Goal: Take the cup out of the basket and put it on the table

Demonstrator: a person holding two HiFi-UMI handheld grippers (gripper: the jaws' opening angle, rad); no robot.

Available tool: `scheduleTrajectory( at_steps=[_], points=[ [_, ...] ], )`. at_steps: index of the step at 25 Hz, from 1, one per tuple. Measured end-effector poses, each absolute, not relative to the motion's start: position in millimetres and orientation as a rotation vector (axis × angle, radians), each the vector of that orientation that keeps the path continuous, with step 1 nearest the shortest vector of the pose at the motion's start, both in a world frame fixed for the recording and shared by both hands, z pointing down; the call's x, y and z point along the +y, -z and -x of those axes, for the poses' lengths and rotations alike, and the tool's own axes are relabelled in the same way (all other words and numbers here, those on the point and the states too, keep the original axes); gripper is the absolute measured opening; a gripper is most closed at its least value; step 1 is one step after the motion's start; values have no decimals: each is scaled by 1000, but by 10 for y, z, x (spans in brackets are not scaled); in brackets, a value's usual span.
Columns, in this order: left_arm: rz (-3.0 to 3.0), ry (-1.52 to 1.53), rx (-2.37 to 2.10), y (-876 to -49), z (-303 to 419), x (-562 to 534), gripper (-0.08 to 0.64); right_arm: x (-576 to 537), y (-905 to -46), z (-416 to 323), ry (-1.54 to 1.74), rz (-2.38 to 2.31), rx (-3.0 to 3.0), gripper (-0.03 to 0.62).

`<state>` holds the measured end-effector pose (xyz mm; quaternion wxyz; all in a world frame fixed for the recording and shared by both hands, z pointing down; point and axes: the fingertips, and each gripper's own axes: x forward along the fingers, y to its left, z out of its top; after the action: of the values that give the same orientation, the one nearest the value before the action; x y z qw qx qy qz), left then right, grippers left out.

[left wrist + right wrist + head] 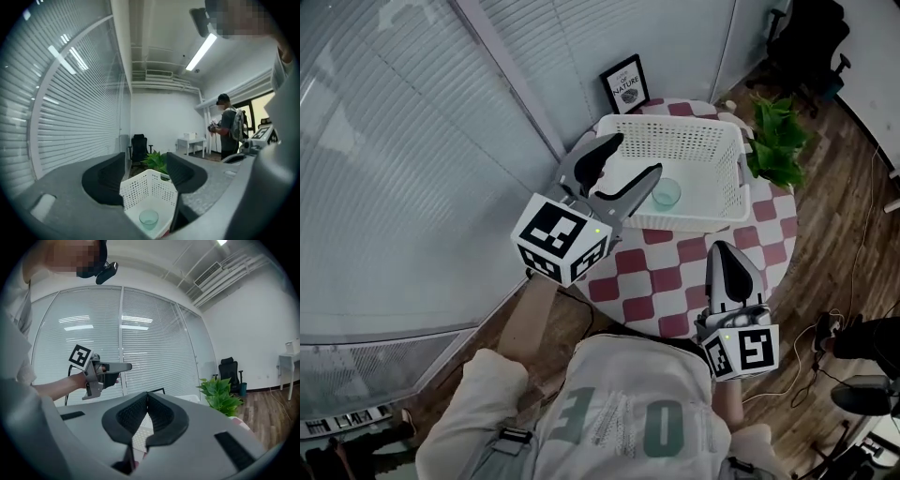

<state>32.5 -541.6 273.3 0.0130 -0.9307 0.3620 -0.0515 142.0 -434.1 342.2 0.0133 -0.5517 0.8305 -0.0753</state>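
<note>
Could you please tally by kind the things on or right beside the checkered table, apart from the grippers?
White basket: 1
Clear cup, inside it: 1
Leafy plant: 1
Framed picture: 1
Total: 4

Your left gripper reaches forward and away from your body, its jaws standing wide apart and the pads pressing on nothing (its own view shows open space between them). Your bare left forearm stretches out behind it, with the gripper's marker cube facing up toward your head. Your right gripper sits low and close in front of your chest, pointing ahead, its two jaws brought together tip to tip with nothing between them. The two grippers are well apart, the left one higher and farther out.
</note>
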Motion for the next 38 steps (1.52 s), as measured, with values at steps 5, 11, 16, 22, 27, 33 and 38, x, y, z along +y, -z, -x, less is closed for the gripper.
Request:
scheduleTrajectory(
  at_steps=[5, 11, 16, 22, 27, 33, 38],
  points=[
    [2998, 542, 857, -3017, -721, -5767, 287, -4298, -3461, -1578, 275, 1739, 2556, 9],
    [3159, 1028, 599, -3828, -1086, -6127, 285, -4238, -3612, -1765, 325, 1790, 2530, 9],
    [3113, 1371, 578, -4412, -1181, -6316, 285, -4225, -3620, -1883, 342, 1821, 2503, 9],
    [2963, 1849, 565, -5338, -1022, -6362, 285, -4277, -3663, -1892, 362, 1818, 2510, 9],
    [2855, 2103, 596, -5965, -948, -6402, 285, -4290, -3723, -1908, 389, 1835, 2532, 9],
    [2826, 2286, 619, -6408, -940, -6411, 285, -4261, -3827, -2058, 451, 1900, 2490, 9],
    [2783, 2370, 597, -6628, -938, -6387, 284, -4262, -3984, -2186, 508, 1936, 2460, 9]
  ],
)
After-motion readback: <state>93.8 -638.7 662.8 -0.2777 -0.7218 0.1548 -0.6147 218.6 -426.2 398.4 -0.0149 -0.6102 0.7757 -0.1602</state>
